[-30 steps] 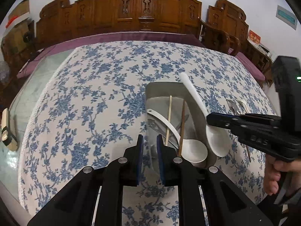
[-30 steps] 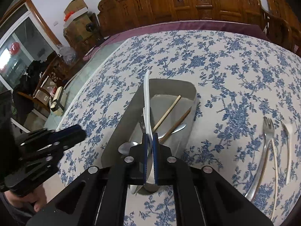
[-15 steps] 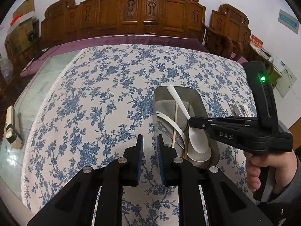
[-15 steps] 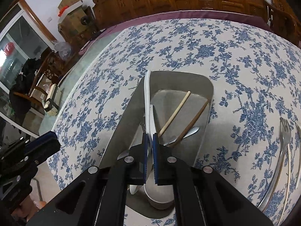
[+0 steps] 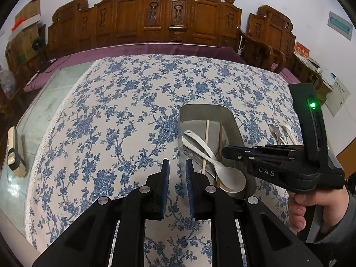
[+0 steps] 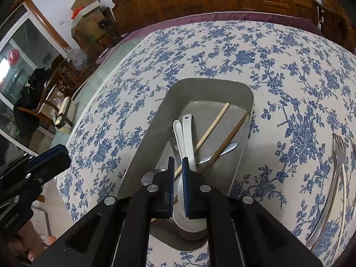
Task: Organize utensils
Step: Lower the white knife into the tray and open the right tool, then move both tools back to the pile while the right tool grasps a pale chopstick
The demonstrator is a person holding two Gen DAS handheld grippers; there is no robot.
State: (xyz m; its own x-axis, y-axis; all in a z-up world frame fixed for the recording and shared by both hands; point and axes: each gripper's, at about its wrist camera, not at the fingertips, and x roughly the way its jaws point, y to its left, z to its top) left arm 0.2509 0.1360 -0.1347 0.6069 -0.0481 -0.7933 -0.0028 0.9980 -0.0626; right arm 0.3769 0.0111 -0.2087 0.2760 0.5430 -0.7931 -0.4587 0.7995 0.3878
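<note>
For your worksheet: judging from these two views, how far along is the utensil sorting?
Done: two white spoons, two chopsticks and some metal cutlery already lie in the grey tray. In hand: the right hand-held gripper is opening just above the spoons; the left hand-held gripper is empty. Left: a metal fork and pale utensils beside it remain on the tablecloth.

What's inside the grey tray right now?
In the grey tray: two white spoons, a pale chopstick, a brown chopstick and metal cutlery underneath. The right tool, opening over the spoons, hides the tray's near end.
</note>
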